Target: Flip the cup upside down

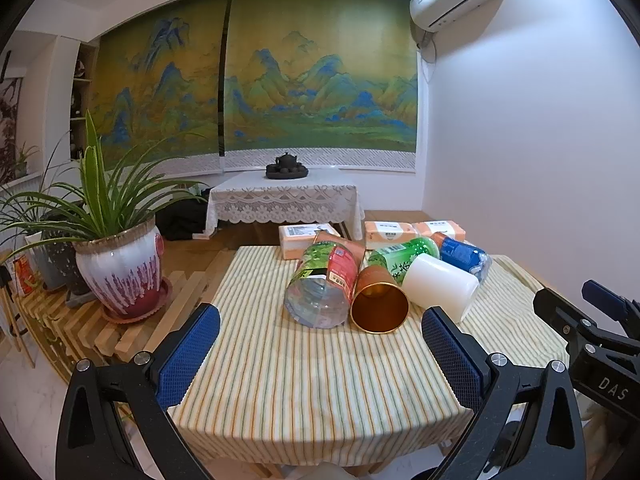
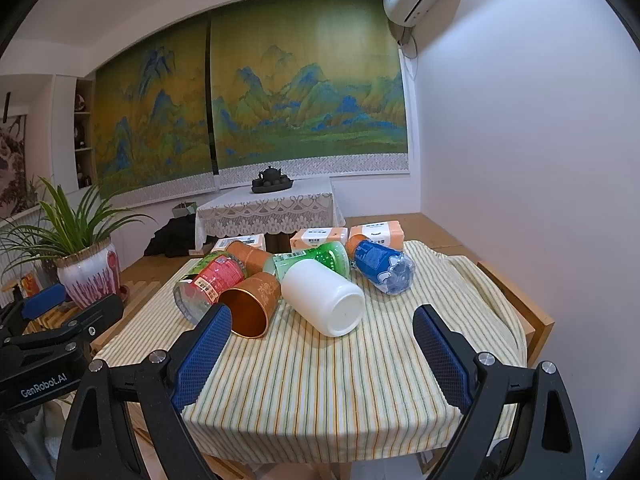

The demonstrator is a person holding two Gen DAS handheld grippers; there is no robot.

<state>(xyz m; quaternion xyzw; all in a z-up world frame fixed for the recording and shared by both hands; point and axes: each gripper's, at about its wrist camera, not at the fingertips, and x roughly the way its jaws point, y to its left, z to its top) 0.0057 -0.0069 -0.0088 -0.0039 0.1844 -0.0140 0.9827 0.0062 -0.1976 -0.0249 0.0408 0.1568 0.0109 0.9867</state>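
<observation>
An orange cup [image 1: 379,300] with a gold inside lies on its side on the striped tablecloth [image 1: 312,380], its mouth toward me. It also shows in the right wrist view [image 2: 250,306]. A white cup [image 1: 440,286] lies on its side just right of it, base toward me in the right wrist view [image 2: 326,296]. My left gripper [image 1: 320,344] is open and empty, short of the cups. My right gripper [image 2: 322,350] is open and empty, just in front of the white cup.
Plastic bottles lie among the cups: a red-green one [image 1: 324,288], a green one [image 1: 404,258], a blue one [image 1: 464,256]. Tissue packs [image 1: 390,234] sit behind. A potted plant [image 1: 120,268] stands on a slatted bench at left. A white wall [image 1: 540,140] is at right.
</observation>
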